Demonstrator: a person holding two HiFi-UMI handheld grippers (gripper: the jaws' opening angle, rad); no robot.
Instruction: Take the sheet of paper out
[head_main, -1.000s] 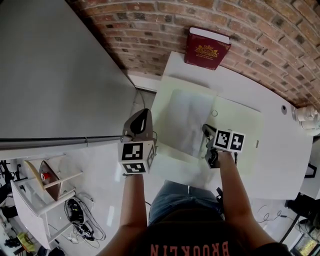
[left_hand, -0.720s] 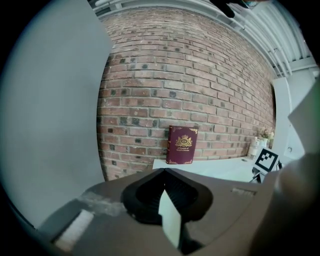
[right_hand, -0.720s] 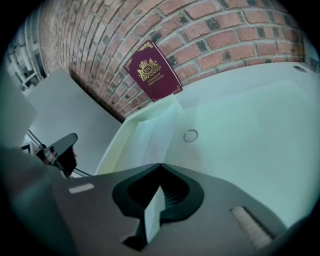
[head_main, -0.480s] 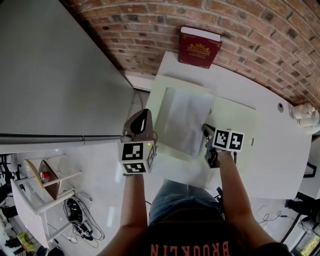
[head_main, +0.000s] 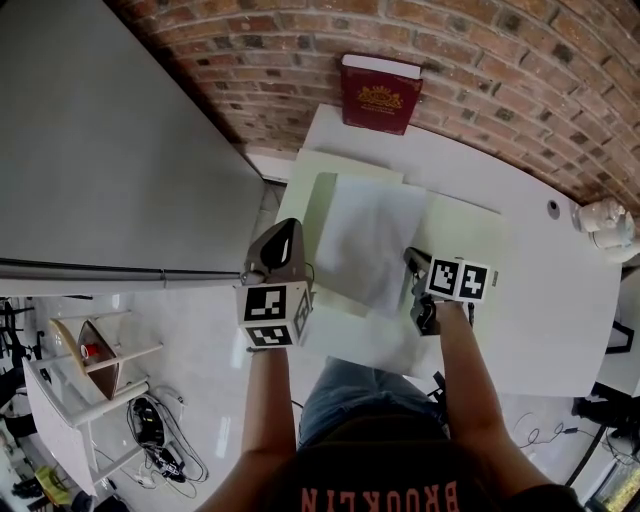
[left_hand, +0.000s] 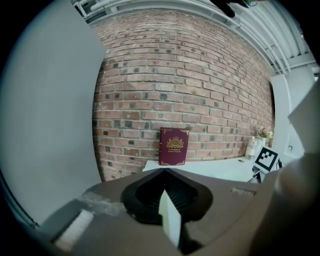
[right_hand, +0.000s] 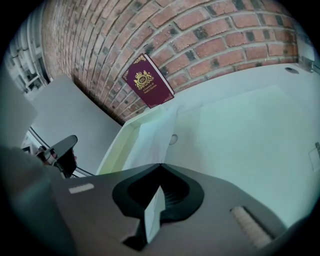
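1. Sheet of paper (head_main: 375, 240): its near right edge is pinched in our right gripper (head_main: 410, 256), whose jaws are closed flat on it. The rest of the sheet of paper spreads ahead and to the left of that gripper, over the open pale green folder (head_main: 465, 240) on the white table (head_main: 560, 300).
2. Our left gripper (head_main: 290, 226) is likewise clamped, on a thin pale green strip (left_hand: 169, 220). Just right of its tip, a green border runs along the sheet's left side. We cannot tell whether this is a folder flap or a sleeve round the sheet.
3. To pull well, we judge that both hands should draw toward us together, level and at one pace, so the sheet neither buckles between the grips nor tears at a pinch. If the strip belongs to the folder, the left hand should rather hold it while the right draws.
4. Only the gripper views show the pinches, with thin material edge-on between closed jaws. The head view does not show the pinches themselves.
5. Only the head view shows the whole sheet and how it lies on the folder. The left gripper view looks past it to the red book (left_hand: 173, 146) standing against the brick wall (left_hand: 190, 75).
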